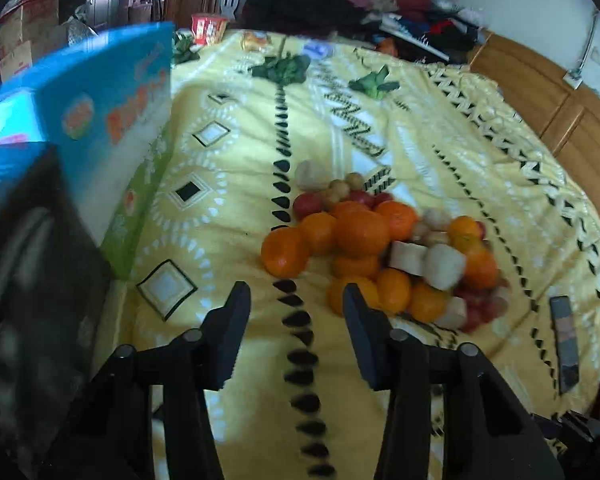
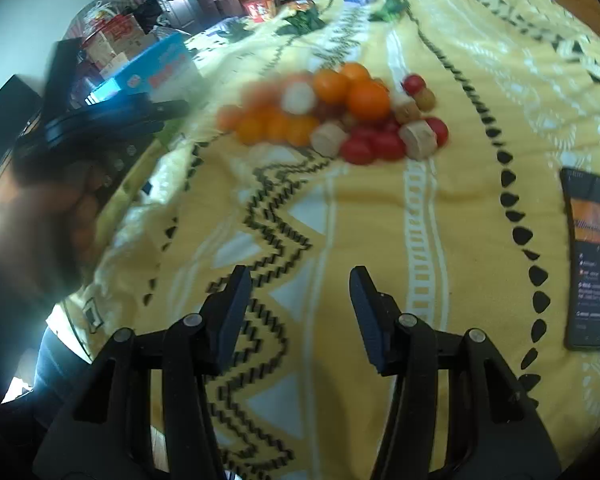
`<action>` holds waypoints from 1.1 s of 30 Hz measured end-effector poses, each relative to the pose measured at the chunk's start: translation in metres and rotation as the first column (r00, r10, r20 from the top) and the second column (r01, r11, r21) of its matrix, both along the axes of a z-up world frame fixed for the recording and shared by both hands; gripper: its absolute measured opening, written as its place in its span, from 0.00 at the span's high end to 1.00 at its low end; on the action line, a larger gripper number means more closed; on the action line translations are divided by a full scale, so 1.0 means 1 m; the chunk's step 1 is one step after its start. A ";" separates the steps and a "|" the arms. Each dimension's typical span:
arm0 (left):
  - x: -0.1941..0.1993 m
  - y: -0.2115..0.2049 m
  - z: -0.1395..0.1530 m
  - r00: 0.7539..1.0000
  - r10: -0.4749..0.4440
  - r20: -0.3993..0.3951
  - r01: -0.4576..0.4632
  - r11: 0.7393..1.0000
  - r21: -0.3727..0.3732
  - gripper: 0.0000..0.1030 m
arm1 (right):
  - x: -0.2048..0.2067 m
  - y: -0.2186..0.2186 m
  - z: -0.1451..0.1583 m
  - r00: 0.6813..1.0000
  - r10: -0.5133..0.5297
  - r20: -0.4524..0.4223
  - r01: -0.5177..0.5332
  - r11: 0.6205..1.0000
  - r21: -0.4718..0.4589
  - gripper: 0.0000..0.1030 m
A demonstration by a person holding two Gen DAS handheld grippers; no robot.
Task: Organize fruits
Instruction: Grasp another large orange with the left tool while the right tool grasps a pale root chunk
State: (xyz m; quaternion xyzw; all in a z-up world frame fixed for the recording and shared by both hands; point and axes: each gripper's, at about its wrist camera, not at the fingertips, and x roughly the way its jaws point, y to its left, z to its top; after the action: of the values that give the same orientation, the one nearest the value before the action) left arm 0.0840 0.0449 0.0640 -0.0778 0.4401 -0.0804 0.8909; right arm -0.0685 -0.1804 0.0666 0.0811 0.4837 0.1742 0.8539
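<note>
On the yellow blanket [image 1: 228, 208], fruit pile [image 1: 380, 248] just ahead of left claw [image 1: 296, 296], both claws apart, empty

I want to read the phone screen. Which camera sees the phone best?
The right wrist view. The phone lies there large, screen up, lit, text lines visible but blurry. In the left wrist view the same phone is a small dark sliver at the edge of the yellow blanket, its screen unreadable.
</note>
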 end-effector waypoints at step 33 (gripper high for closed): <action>0.001 -0.017 0.001 0.996 -0.046 0.075 0.054 0.993 -0.101 0.63 | 0.122 -0.075 -0.028 0.978 -0.210 -0.008 0.209 0.969 0.134 0.55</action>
State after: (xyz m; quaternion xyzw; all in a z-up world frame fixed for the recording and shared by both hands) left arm 0.0853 0.0281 0.0651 -0.1094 0.4048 -0.1279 0.8988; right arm 0.0537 -0.2552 0.0385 0.1883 0.4568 0.1153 0.8618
